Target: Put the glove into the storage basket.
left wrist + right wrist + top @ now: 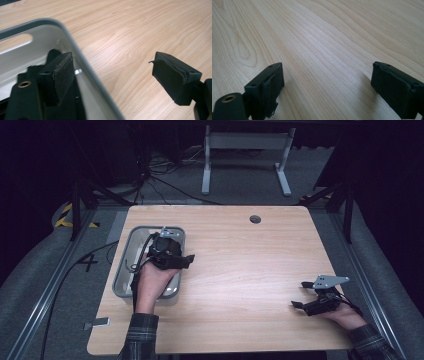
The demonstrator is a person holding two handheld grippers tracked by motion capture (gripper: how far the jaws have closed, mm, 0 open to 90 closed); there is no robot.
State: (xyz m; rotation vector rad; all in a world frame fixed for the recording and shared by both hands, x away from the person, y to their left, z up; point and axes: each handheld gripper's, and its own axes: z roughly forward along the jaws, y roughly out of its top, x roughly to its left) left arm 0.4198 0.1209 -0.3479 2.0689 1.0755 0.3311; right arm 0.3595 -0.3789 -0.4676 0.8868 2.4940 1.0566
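**Grey tray under the left gripper**

Grey plastic tray (pixel 123 270) sits near the left edge of the wooden table (pixel 240 260). The left gripper (pixel 189 260) hovers over the tray's right rim, jaws wide apart, holding nothing. The right gripper (pixel 299 295) rests low at the table's right, jaws spread, empty.

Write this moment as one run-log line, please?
left tool: open, over grey tray rim, holding nothing | right tool: open, above bare table, holding nothing

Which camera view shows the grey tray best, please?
The high view: the grey tray appears whole at the table's left, under the left gripper. The left gripper view shows a rim corner; the right gripper view shows tabletop.
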